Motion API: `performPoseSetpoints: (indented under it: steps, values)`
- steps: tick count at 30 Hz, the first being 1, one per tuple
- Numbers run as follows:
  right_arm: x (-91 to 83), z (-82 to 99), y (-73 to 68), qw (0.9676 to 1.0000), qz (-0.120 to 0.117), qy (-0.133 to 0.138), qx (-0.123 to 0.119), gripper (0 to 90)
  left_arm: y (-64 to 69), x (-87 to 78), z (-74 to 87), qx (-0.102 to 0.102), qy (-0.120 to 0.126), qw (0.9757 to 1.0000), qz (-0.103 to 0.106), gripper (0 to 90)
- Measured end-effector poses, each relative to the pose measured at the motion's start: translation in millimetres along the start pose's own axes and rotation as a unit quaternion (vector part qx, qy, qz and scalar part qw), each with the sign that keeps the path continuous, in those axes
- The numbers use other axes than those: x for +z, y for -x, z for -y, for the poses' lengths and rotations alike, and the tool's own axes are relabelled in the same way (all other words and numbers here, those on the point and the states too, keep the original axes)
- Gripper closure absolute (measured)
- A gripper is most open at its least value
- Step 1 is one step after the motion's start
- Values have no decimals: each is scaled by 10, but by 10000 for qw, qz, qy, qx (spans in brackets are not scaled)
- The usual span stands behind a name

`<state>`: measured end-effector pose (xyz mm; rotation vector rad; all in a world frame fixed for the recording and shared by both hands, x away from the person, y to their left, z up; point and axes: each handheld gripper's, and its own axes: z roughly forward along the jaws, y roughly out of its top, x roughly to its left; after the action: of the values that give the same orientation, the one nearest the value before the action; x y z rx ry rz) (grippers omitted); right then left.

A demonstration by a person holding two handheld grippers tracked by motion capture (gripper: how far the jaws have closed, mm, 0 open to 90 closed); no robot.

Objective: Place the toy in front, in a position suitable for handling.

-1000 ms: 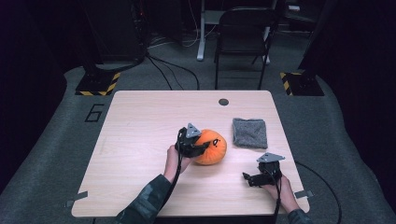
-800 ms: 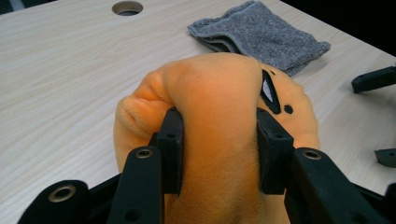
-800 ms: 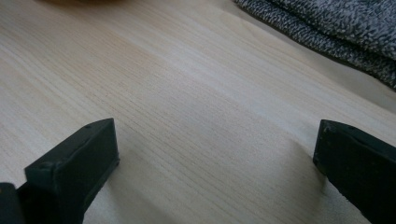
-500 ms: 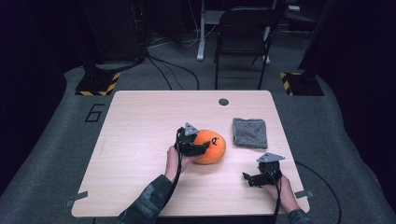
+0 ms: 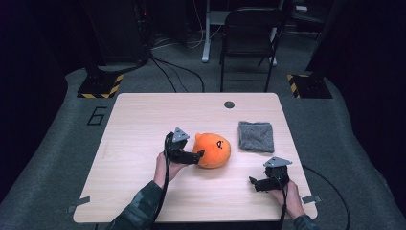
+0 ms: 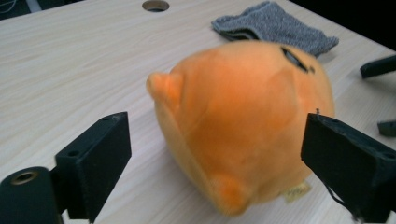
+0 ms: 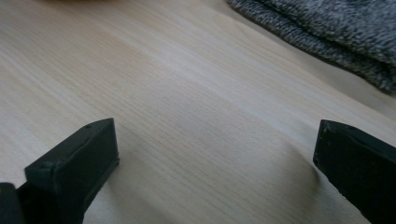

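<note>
An orange round plush toy [image 5: 214, 150] with small ears and a dark eye lies on its side in the middle of the wooden table [image 5: 143, 124]. My left gripper [image 5: 197, 155] sits just left of it. Its jaws have just been opening and now stand wide. In the left gripper view the plush toy [image 6: 243, 121] lies ahead of my left gripper [image 6: 219, 161], between the jaw lines, and neither pad touches it. My right gripper [image 5: 254, 183] rests near the front right of the table, open over bare wood, as my right gripper [image 7: 215, 158] view confirms.
A folded grey cloth [image 5: 256, 136] lies right of the plush, and its edge [image 7: 327, 37] lies just beyond my right jaws. A round cable hole [image 5: 229, 104] sits near the table's far edge. A black chair [image 5: 249, 38] stands behind the table.
My left gripper has let go of the plush toy: its jaws opened wide and the hand drew back to the left. The plush stays put. The right gripper has not moved.
</note>
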<state>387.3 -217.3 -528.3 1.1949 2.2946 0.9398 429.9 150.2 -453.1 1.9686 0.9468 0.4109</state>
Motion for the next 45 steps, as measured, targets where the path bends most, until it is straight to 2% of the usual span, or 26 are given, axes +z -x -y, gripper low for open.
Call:
performPoseSetpoints:
  steps: [2, 3, 4, 6, 8, 10, 13, 14, 17, 19, 22, 25, 28, 30, 34, 37, 38, 40, 41, 42, 45]
  values:
    - [-14, -13, -1, 9998, 157, -41, -78, 0, -38, -31, 66, -23, 26, 10000, -45, 73]
    - [-22, -15, -6, 9997, 226, -56, -93, 0, -62, -52, 108, -23, 123, 9999, -40, 61]
    - [-30, -17, -6, 9995, 279, -91, -90, 0, -78, -78, 147, -68, 208, 9997, -77, 61]
    - [-31, -30, -14, 9993, 340, -122, 14, 0, -124, -137, 214, -55, 331, 9994, 10, 54]
    - [-46, -55, 18, 9993, 334, -167, 67, 6, -140, -172, 254, -27, 304, 9995, -10, 49]
    - [-72, -109, 62, 9989, 386, -141, 234, 8, -150, -197, 308, 10, 230, 9997, -19, 46]
    - [-128, -248, 160, 9981, 337, -67, 506, 11, -155, -198, 332, 46, 145, 9999, -44, 46]
    - [-140, -282, 191, 9983, 341, -64, 475, 12, -160, -196, 335, 16, 162, 9999, -30, 45]
    - [-163, -426, 282, 9967, 359, -20, 729, 16, -154, -183, 335, 31, 127, 9999, -4, 42]
    - [-145, -521, 368, 9962, 380, 12, 781, 21, -148, -170, 340, 68, 87, 9999, 16, 40]
    - [-71, -668, 473, 9951, 440, 53, 887, 24, -147, -157, 344, 103, 38, 9999, 90, 38]
    - [77, -820, 542, 9939, 470, 120, 989, 37, -144, -143, 347, 114, 64, 9999, 85, 38]
    - [253, -933, 577, 9933, 464, 24, 1062, 38, -146, -142, 346, 131, 57, 9998, 109, 40]
    - [399, -995, 605, 9932, 529, -108, 1029, 45, -151, -145, 348, 148, 52, 9998, 81, 42]
    - [632, -1048, 692, 9914, 654, -225, 1115, 141, -183, -150, 353, 137, -1, 9998, 137, 48]
    - [737, -1065, 748, 9898, 676, -449, 1172, 270, -196, -139, 358, 123, 11, 9998, 122, 57]
    - [760, -1069, 748, 9882, 690, -568, 1247, 297, -197, -141, 357, 135, -10, 9998, 131, 67]
    - [793, -1058, 758, 9888, 714, -576, 1180, 354, -191, -138, 360, 143, 4, 9998, 140, 86]
    - [788, -1061, 730, 9876, 734, -607, 1246, 425, -188, -138, 360, 159, -1, 9998, 140, 121]
    - [783, -1061, 725, 9882, 744, -591, 1197, 484, -183, -139, 358, 193, -18, 9997, 142, 169]
    - [767, -1055, 694, 9899, 714, -538, 1104, 699, -162, -147, 357, 214, 50, 9996, 184, 185]
